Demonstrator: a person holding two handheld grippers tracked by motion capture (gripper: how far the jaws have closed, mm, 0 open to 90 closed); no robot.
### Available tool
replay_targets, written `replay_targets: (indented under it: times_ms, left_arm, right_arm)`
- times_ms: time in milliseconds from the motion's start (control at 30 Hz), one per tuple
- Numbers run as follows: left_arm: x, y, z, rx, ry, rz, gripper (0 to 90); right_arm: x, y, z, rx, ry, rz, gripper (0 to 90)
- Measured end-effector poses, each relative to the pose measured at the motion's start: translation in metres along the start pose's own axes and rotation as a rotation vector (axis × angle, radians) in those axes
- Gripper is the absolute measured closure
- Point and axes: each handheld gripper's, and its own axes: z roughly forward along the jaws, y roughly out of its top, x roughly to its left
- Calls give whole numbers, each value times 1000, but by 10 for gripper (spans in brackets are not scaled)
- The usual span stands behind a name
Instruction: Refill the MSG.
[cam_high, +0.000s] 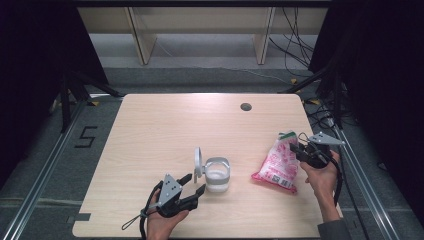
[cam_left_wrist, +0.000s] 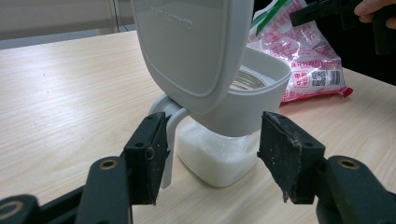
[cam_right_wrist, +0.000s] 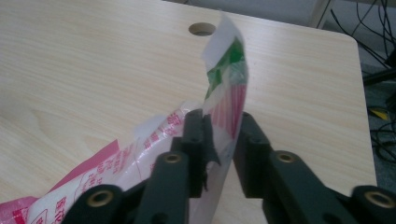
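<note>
the left gripper (cam_high: 199, 183) sat nearest, at the table's (cam_high: 150, 130) front edge, its jaws spread and empty, one to each side of the jar (cam_high: 217, 175) but clear of it. the jar stood just beyond them near the table's middle, its lid (cam_high: 198, 162) flipped up on the left and white grains inside. to the right lay the pink bag (cam_high: 278, 162), its top corner lifted between the right gripper's (cam_right_wrist: 219, 140) jaws; these stood slightly parted around the film, and whether they pressed it i could not tell. the work looked to be filling the jar from the bag, at the stage of steadying the jar. next the left jaws would need to close on the jar's body, and the right would need a firm pinch before lifting the bag.
</note>
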Motion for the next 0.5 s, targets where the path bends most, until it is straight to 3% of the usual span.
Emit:
replay_targets:
  times_ms: [33,67,100,133,233,267,300,333,367,400,467,500]
  left_arm:
    - [1,0,-1,-1,-6,18,432]
    - [2,0,0,-17,-14,9,443]
    - [2,0,-2,-5,-7,13,453]
    - [4,1,-2,-7,-13,17,463]
    - [5,1,-3,-1,-11,-2,488]
    - [6,1,-3,-9,-17,1,504]
    - [7,2,-4,-4,-20,22,521]
    - [7,2,-5,-2,-22,17,533]
    - [8,2,-5,-15,-25,22,553]
    - [6,2,-7,-34,-6,17,586]
    - [5,4,-11,-40,9,36,643]
    - [5,5,-11,-42,11,47,667]
  right_arm:
    - [-1,0,-1,-9,-13,8,711]
    - [-1,-1,-1,-17,-10,13,709]
    - [2,-1,-2,-5,-17,51,696]
    - [0,-2,-2,-8,-27,33,669]
    - [0,-3,-4,-7,-47,79,595]
    - [-5,-3,-4,-20,-47,42,576]
    - [-5,-4,-5,-17,-41,68,561]
    - [-6,-4,-6,-26,-49,70,551]
    - [-5,-5,-8,-30,-59,110,543]
    - [-9,-5,-8,-51,-52,84,539]
    - [-8,-6,-13,-59,-70,128,535]
    - [-9,-6,-14,-64,-81,122,530]
